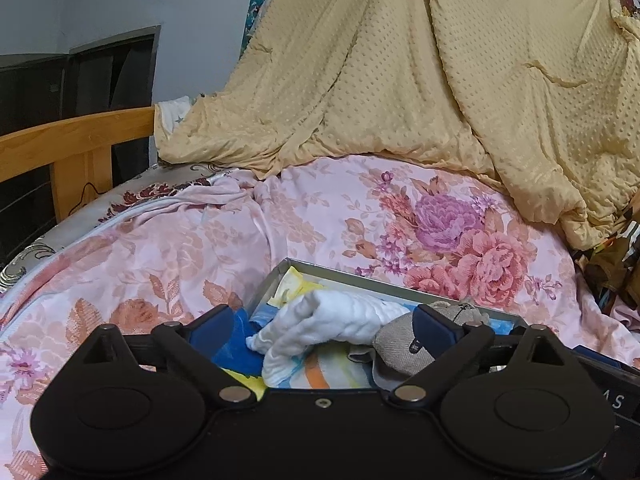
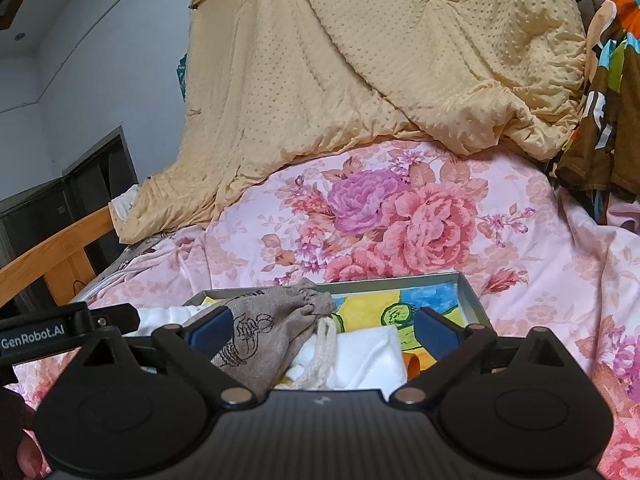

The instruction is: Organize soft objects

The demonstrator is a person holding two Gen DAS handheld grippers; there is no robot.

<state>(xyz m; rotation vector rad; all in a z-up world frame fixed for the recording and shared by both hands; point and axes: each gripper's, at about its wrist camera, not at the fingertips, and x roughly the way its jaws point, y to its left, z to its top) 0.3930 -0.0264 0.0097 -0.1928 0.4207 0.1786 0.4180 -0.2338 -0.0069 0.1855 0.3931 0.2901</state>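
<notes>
A shallow grey tray point(image 1: 340, 274) with a colourful painted bottom lies on the bed's pink floral quilt point(image 1: 168, 248), and the soft things sit inside it. In the left wrist view the left gripper point(image 1: 326, 330) is spread wide over the tray, its blue fingers point(image 1: 212, 330) apart and pinching nothing; a white rolled cloth point(image 1: 340, 316) lies between them, running from about 8 o'clock toward 2 o'clock, with a grey drawstring pouch point(image 1: 404, 340) touching its end at 3 o'clock, right by the other finger. A blue cloth point(image 1: 240, 350) shows just beside the white one at 9 o'clock. In the right wrist view the right gripper point(image 2: 322, 332) is likewise spread, holding nothing; the grey drawstring pouch point(image 2: 272, 328) lies against its left-hand finger point(image 2: 210, 330), its gathered neck pointing to 1 o'clock and its cream cord point(image 2: 320, 356) trailing down over a white folded cloth point(image 2: 368, 356) at 6 o'clock. The tray's rim point(image 2: 468, 296) runs past the finger at 3 o'clock, and the left gripper's black body point(image 2: 68, 330) enters at 9 o'clock. Beyond the tray, at 12 o'clock in both views, a dotted yellow blanket point(image 1: 400, 80) is heaped high on the quilt. A wooden bed rail point(image 1: 76, 144) stands at 9 o'clock, and brown patterned clothing point(image 2: 604, 120) hangs at 3 o'clock.
</notes>
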